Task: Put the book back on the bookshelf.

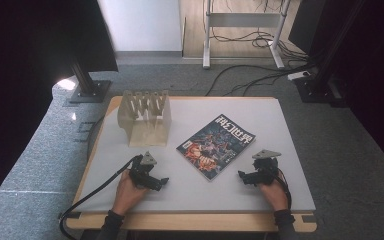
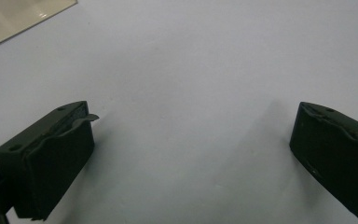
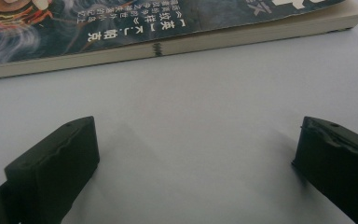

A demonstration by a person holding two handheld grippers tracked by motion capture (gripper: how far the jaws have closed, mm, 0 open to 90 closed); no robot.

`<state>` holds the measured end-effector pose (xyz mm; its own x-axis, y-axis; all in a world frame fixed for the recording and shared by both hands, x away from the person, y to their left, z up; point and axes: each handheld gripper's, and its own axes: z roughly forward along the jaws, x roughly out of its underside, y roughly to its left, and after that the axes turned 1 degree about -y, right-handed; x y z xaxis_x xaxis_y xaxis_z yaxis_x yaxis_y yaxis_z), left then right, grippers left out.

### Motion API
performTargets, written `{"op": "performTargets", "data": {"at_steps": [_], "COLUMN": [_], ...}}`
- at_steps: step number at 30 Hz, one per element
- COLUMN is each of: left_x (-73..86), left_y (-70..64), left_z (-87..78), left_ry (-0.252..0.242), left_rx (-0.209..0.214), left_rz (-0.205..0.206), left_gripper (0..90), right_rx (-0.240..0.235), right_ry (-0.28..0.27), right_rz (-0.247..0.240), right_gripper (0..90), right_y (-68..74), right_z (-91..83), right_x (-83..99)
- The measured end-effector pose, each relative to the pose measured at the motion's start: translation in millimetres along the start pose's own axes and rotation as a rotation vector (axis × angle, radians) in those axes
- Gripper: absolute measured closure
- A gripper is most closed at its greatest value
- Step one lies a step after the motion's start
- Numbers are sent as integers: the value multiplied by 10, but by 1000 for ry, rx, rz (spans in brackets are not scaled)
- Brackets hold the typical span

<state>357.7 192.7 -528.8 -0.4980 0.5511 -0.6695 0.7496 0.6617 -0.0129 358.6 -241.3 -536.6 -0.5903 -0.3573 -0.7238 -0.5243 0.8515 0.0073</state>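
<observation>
Right gripper view: magazine [image 3: 168, 28] cropped.

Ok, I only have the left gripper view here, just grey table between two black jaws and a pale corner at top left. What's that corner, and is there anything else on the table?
Observer: That corner is the base of a pale wooden slotted rack, standing at the table's far left.
Operator: Anything else?
Observer: A dark-covered illustrated magazine lies flat near the table's middle, between the two grippers.
Operator: Where's the right gripper?
Observer: The right gripper sits open, low over the grey table, its jaws pointing at the magazine's page edge, not touching it.
</observation>
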Motion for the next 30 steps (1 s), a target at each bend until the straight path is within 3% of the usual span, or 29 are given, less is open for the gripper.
{"op": "performTargets", "data": {"at_steps": [13, 17, 19, 30], "left_x": [-34, -102, -157, -425], "left_y": [0, -6, -5, 15], "left_z": [15, 46, 61, 128], "left_ry": [5, 26, 23, 7], "left_rx": [1, 23, 56, 79], "left_rz": [3, 18, 11, 33], "left_gripper": [0, 0, 0, 0], "right_rx": [7, 1, 1, -16], "right_ry": [-4, -7, -16, -51], "right_rz": [20, 18, 11, -22], "right_gripper": [0, 12, 14, 0], "right_y": [3, 9, 8, -10], "right_z": [3, 5, -6, -17], "right_x": [-16, -37, -62, -193]}}
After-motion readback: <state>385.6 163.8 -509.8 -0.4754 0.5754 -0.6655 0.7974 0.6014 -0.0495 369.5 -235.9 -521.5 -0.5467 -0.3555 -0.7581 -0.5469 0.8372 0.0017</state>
